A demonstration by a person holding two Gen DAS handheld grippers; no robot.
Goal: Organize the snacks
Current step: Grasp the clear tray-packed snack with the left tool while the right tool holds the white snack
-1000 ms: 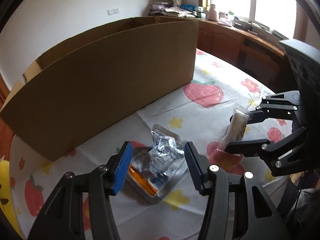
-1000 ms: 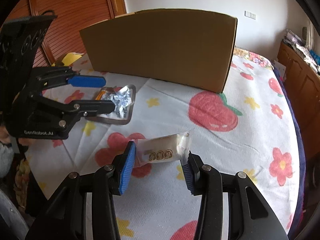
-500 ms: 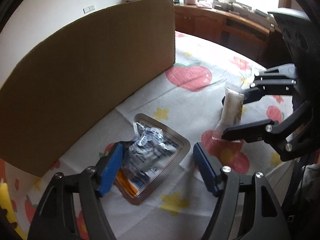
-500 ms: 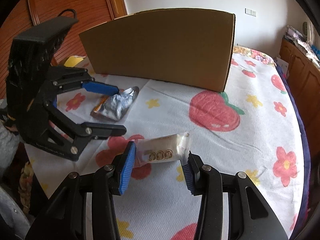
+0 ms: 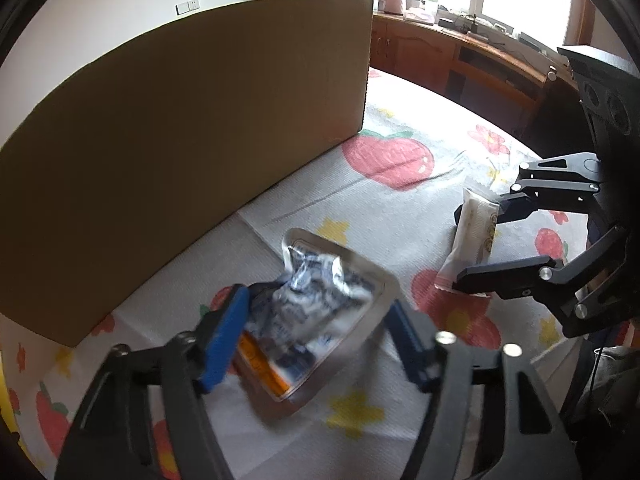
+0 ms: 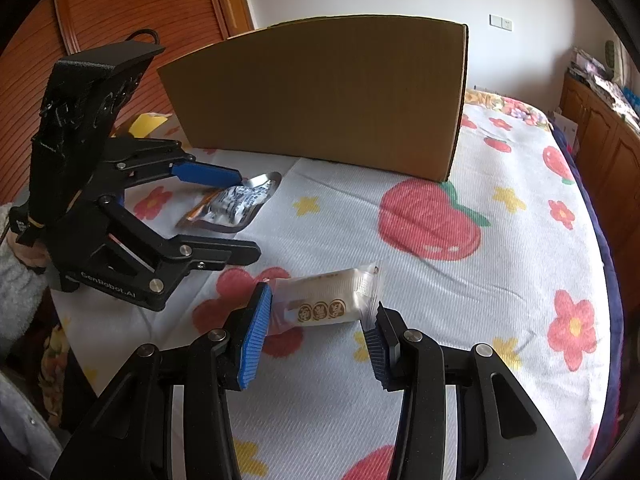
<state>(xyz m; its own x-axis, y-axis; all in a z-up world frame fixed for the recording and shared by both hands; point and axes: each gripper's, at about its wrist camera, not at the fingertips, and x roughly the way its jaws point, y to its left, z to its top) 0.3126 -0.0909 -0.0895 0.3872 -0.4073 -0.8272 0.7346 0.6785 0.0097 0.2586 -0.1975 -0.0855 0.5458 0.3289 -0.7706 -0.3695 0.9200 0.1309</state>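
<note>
A crumpled silver foil snack pouch (image 5: 320, 312) with blue print and an orange strip lies on the flowered tablecloth; it also shows in the right wrist view (image 6: 236, 204). My left gripper (image 5: 316, 344) is open, its jaws straddling the pouch's near end. A white wrapped snack bar (image 6: 332, 300) with three round gold marks lies between the open jaws of my right gripper (image 6: 316, 336); the bar also shows in the left wrist view (image 5: 472, 240). A tall brown cardboard box (image 6: 332, 96) stands behind both snacks.
The flowered tablecloth (image 6: 500, 264) covers a round table whose edge curves down at the right. A wooden cabinet (image 5: 460, 64) with clutter runs under a window. A wooden door (image 6: 120, 12) stands at the back left. Something yellow (image 6: 148, 122) sits by the box's left end.
My left gripper has moved forward and lower, so its open jaws now straddle the foil pouch. The right gripper and the white bar have stayed as they were.
</note>
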